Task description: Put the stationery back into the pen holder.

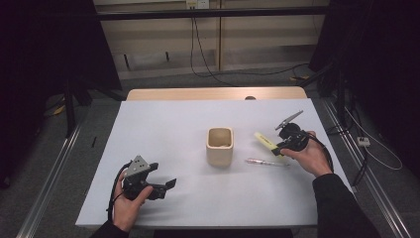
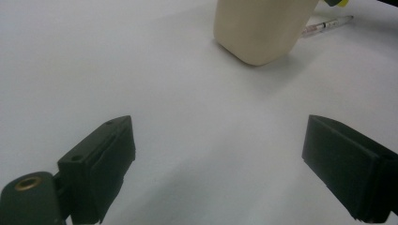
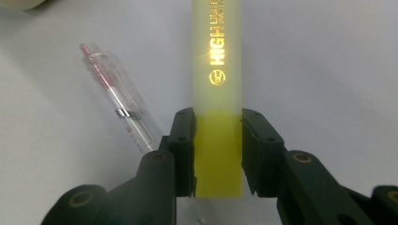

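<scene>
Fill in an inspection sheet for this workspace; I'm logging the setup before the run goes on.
Surface: white table, bare around the items.
Job's things: yellow highlighter clamped between the right gripper fingers; beige holder upright mid-table.
Clutter: clear pen lying beside the holder.
Grippers: left gripper open, holding nothing, low over the table.
Cables: black cable trailing from the left gripper; cords on the floor beyond.
Surroundings: dark curtains, wall panel.

Left tongs (image 2: 216, 164) gaping wide, right tongs (image 3: 218, 150) clamped, seemingly raised
</scene>
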Demonstrator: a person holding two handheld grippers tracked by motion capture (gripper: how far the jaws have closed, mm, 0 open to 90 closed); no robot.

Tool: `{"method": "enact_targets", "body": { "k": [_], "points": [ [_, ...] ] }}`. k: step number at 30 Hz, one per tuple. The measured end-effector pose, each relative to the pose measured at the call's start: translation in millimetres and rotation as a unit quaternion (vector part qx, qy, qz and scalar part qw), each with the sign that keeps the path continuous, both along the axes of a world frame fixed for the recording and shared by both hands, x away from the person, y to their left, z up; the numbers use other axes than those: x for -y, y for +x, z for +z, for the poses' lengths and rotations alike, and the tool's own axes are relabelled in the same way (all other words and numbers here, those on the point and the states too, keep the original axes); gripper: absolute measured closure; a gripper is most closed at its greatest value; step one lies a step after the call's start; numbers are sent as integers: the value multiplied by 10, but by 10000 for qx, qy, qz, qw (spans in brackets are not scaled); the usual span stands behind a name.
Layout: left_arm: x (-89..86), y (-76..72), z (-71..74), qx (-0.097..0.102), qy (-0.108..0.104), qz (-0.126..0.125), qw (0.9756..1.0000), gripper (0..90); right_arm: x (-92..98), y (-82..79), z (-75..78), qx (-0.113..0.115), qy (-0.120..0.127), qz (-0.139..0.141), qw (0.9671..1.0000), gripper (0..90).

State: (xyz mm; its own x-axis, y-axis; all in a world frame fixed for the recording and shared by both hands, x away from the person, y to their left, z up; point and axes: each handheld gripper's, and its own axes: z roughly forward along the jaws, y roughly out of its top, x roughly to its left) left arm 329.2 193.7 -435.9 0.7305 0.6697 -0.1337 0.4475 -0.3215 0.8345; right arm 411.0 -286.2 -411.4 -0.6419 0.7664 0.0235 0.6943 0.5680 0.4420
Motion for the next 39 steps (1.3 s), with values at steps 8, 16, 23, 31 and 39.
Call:
{"method": "enact_targets", "body": {
  "k": [8,16,23,31,39],
  "points": [
    [2,0,4,-4,8,-3,10000,98,43,-133,104,113,145,-2,9998,676],
    [7,1,7,-1,29,-12,10000,98,-21,-338,140,138,259,212,9993,676],
    [9,-1,9,7,17,-19,10000,98,-100,-505,106,76,350,374,9987,676],
    [29,-14,22,92,139,-83,9998,97,-267,-678,51,-27,357,674,9971,676],
    [90,-50,32,227,304,-312,9988,82,-381,-822,4,-120,402,847,9955,676]
  ]
}}
